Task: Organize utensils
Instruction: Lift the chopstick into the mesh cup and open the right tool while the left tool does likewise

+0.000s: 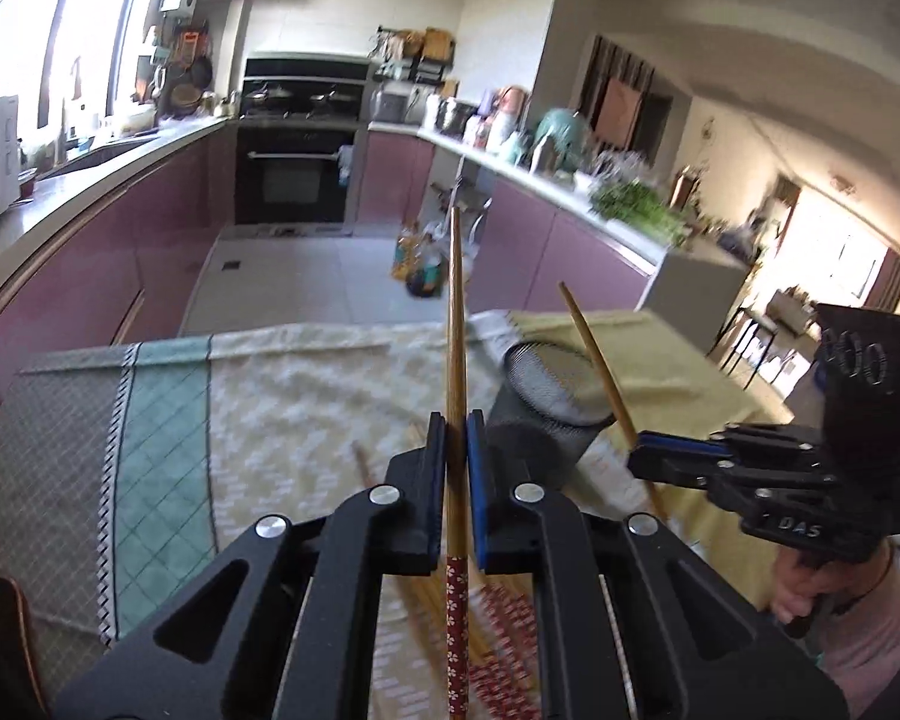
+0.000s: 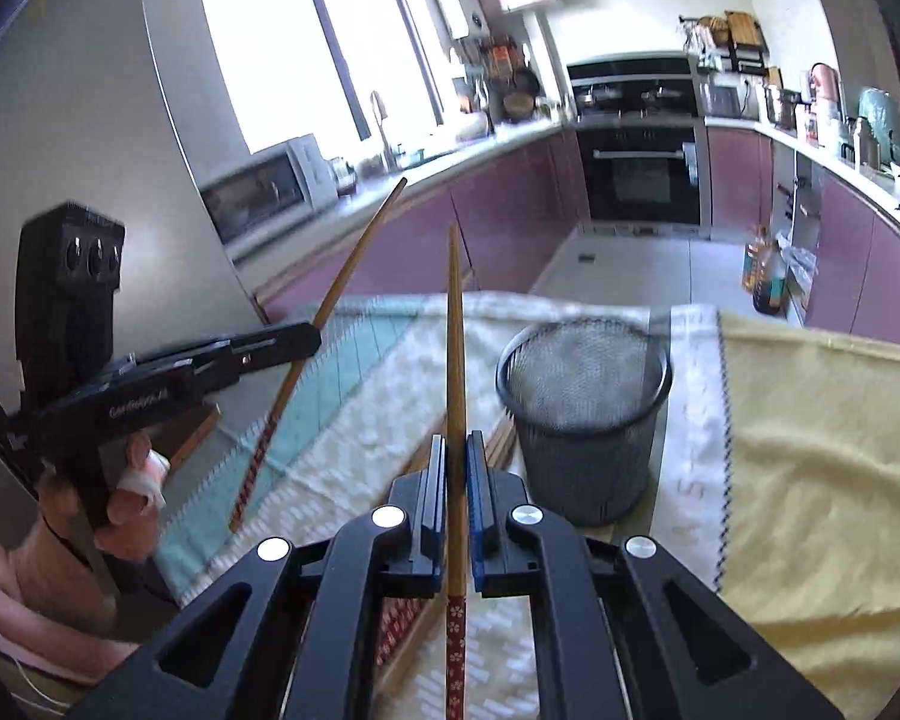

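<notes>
Wooden chopstick [image 1: 456, 312] is clamped between the closed fingers of the left gripper [image 1: 456, 420], its thin tip ahead of them and its red patterned end behind. A second chopstick [image 2: 455, 348] is pinched likewise by the right gripper [image 2: 456, 441]. Mesh cup [image 2: 582, 414] stands just right of and beyond the right fingers, on the cloth-covered surface [image 2: 810, 420]; more chopsticks [image 1: 498, 630] lie below the left fingers. Risks noted: each stick is held near mid-length, so pivoting in the pads is likely; a tilted tip could catch the rim and tip the light cup; crossed sticks may collide over the opening.
</notes>
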The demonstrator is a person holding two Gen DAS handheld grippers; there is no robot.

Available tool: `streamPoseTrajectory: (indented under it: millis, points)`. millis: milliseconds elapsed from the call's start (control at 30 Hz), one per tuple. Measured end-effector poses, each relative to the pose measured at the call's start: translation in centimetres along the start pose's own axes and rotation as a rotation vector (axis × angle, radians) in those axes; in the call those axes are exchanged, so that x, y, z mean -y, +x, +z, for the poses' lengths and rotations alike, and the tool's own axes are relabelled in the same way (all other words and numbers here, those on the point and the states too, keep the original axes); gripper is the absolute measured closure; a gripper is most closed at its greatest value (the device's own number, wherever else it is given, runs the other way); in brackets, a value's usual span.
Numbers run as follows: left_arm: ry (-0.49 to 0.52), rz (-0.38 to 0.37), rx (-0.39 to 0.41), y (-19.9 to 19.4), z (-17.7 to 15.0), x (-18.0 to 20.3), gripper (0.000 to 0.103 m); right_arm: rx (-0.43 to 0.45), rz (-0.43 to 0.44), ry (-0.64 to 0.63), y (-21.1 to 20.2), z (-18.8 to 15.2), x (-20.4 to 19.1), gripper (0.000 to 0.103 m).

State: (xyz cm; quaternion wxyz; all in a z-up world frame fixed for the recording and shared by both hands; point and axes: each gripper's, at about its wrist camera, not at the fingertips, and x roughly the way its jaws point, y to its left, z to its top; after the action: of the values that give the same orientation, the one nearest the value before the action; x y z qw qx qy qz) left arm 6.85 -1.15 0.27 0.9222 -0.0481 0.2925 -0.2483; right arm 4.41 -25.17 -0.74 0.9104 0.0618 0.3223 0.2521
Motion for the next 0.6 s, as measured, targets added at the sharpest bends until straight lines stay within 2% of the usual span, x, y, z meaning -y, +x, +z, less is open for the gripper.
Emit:
streamPoseTrajectory:
  millis: [133, 300, 500, 600]
  points:
    - [-0.005, -0.030, 0.075, -0.7, 2.2, 1.5, 0.095, 0.094, -0.029, -0.014, -1.3, 1.7, 0.4, 0.097]
    - [-0.023, -0.068, 0.169, 0.5, 5.7, 3.6, 0.095, 0.202, -0.056, -0.003, -2.2, 4.0, 1.6, 0.097]
    - [-0.040, -0.071, 0.217, 3.9, 8.6, 5.6, 0.095, 0.335, -0.095, 0.026, -2.1, 6.4, 3.7, 0.098]
    - [-0.044, -0.055, 0.227, 6.2, 9.4, 6.4, 0.095, 0.353, -0.119, 0.038, -0.5, 7.4, 4.9, 0.098]
